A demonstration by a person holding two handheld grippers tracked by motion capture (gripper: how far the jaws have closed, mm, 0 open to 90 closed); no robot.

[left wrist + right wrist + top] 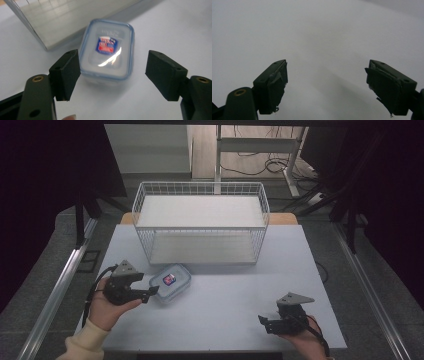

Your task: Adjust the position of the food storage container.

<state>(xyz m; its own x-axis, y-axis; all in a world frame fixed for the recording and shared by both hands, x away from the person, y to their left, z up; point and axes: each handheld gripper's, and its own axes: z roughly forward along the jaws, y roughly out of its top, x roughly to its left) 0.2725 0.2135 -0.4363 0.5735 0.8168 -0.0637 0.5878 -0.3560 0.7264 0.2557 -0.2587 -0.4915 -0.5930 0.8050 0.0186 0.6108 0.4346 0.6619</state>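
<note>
Left gripper: the left gripper (150, 291) sits just beside the near-left end of the plastic food container (170, 282), its jaws spread wide; in the left gripper view one pad (67, 72) is close against the box's side and the other stands well clear, with the gripper (113, 73) holding nothing.
Right gripper: the right gripper (264, 321) rests low at the near-right part of the table (240, 285), well apart from the box; its jaws are spread and hold nothing, bare table between them (325, 87).
Container position: it lies flat on the table just in front of the white wire basket (200, 220), near its front-left corner, lid up.
Risk, off-centre close: judged from the uneven gaps, a close from here would likely have the nearer pad touch first and push or swivel the box before the far pad arrives.
Risk, slip: the walls look smooth and the corners rounded, so a pinch near a corner could squirt it out.
Risk, basket: a shove forward may drive the box into the wire front.
Container look: small, rectangular, translucent, blue-tinted rim, red-and-blue label (107, 45) centred on the lid, a bright glare streak across it; contents cannot be made out.
</note>
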